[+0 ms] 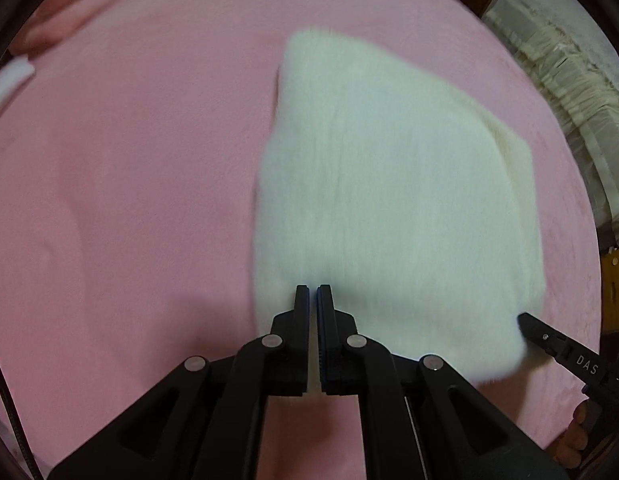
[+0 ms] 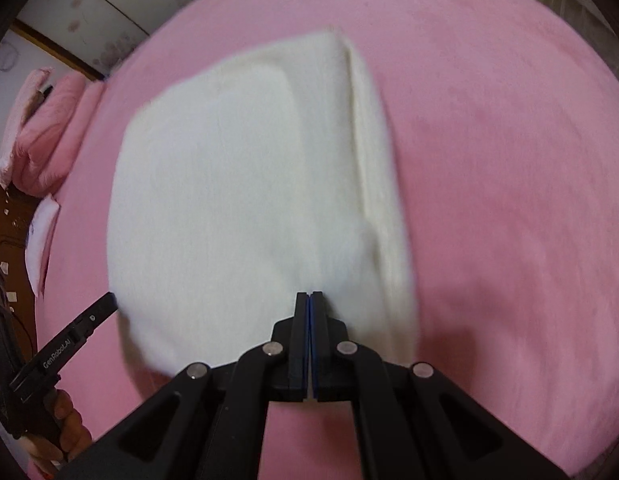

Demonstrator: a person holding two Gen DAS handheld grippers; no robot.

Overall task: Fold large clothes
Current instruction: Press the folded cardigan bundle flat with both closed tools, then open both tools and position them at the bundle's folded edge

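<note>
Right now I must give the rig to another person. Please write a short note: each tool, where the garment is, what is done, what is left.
Left tool: shut on the near edge of the white garment.
Right tool: shut on the same near edge, further right.
The garment lies on the pink bed cover.
Done: already folded into layers, one edge showing along its right side.
Left: probably carry the near edge over and smooth it.

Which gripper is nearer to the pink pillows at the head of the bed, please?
Left. The left gripper holds the white garment's edge on the side toward the pillows; the right gripper holds the far side.
</note>
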